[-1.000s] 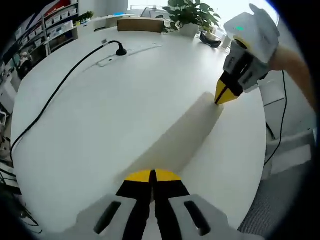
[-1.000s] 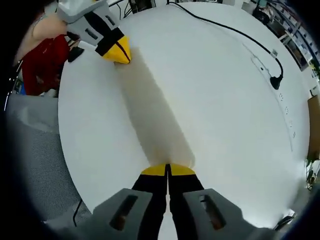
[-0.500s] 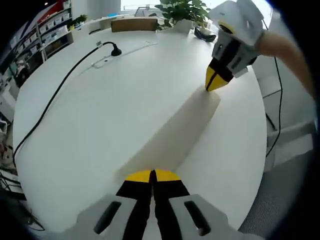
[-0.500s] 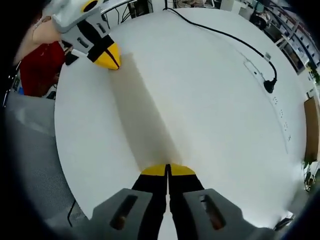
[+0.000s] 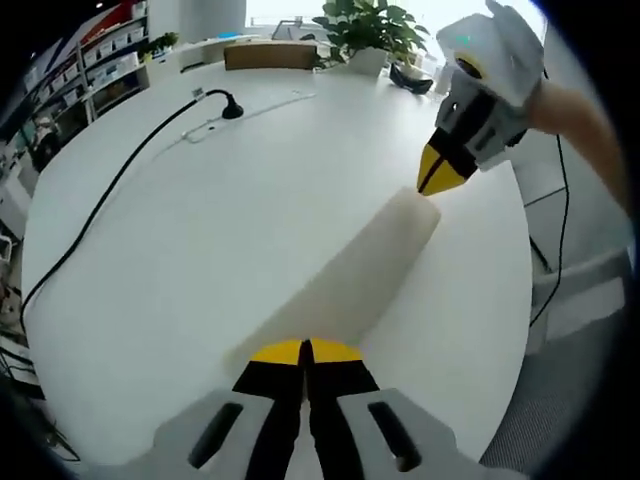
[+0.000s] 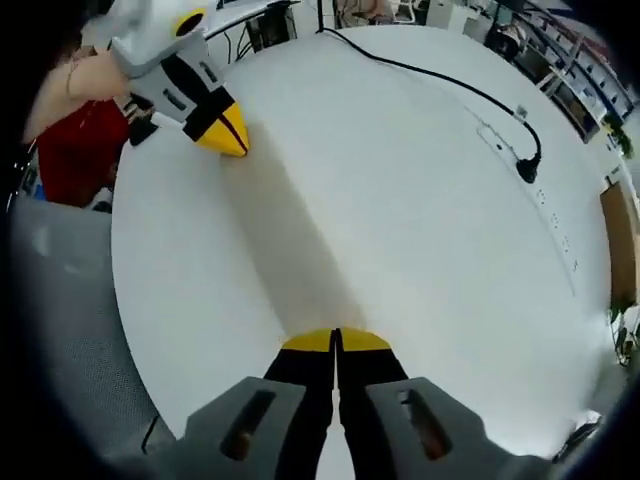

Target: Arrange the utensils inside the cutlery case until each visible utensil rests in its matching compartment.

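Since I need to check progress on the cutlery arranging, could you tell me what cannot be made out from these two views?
- Inside of the long cream case: in both views it appears as a plain closed surface, so utensils and compartments are hidden.
- Grip of the left gripper and the right gripper: each one's shut tips cover the case end they meet.
- Shelf contents: left gripper view, too small and blurred.

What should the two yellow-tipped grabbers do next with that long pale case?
Probably lift the lid. The long cream-coloured case lies closed on the round white table, with the left gripper pinched shut at one end and the right gripper shut at the other. No utensils can be sorted until it opens.
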A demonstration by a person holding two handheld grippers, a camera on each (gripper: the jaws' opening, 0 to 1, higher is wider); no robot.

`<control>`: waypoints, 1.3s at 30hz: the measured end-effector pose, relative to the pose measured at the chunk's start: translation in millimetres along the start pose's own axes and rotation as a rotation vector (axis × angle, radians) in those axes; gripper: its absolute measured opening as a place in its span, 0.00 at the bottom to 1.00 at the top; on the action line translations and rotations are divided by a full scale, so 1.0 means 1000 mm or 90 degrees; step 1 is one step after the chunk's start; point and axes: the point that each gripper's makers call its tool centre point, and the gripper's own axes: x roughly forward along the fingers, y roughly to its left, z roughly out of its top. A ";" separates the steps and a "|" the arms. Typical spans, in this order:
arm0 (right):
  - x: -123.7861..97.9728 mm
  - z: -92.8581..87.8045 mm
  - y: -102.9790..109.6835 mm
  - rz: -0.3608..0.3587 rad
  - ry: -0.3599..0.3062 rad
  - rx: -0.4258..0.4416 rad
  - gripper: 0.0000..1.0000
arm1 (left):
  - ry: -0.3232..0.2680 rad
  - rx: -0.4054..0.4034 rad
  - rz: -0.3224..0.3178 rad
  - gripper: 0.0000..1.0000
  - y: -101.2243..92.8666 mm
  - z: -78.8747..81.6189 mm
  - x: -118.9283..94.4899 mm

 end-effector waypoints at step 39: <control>0.032 0.001 -0.004 0.021 -0.060 -0.219 0.48 | -0.027 0.287 -0.032 0.71 0.007 -0.013 0.022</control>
